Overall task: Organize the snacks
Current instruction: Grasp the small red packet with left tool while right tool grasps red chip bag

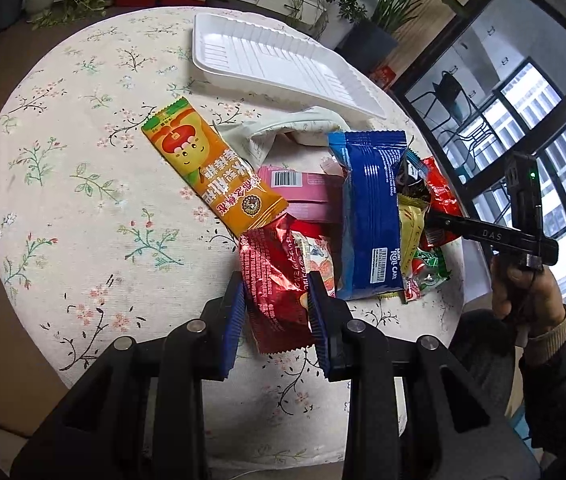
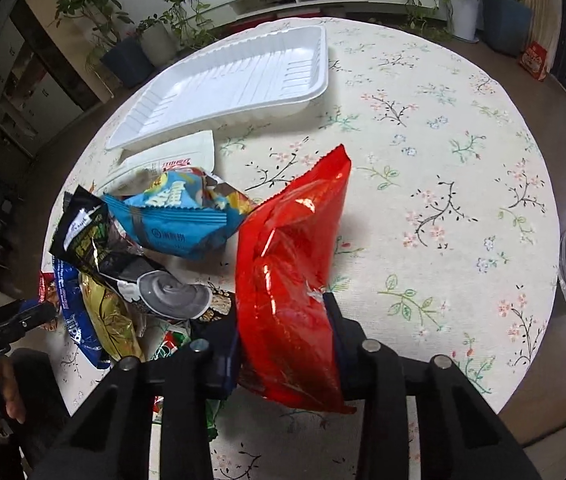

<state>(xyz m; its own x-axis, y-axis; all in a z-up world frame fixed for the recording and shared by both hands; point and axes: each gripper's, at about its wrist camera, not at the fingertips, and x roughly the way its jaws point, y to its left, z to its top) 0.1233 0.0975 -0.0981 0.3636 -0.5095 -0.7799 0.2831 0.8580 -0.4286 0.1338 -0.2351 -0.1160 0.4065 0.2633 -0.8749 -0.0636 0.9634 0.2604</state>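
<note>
**Both grippers loaded, tray waiting**

The right gripper [image 2: 285,344] is clamped on a red bag [image 2: 291,272], lifted clear of the heap and pointing toward the white tray [image 2: 235,80] at the far side of the table [image 2: 443,160]. The left gripper [image 1: 277,304] pinches the tail of a dark red foil packet [image 1: 275,276] — whether it is off the cloth is hard to tell. Each should travel high over the pile, release flat inside the tray, and one at a time to avoid crossing arms.
</note>
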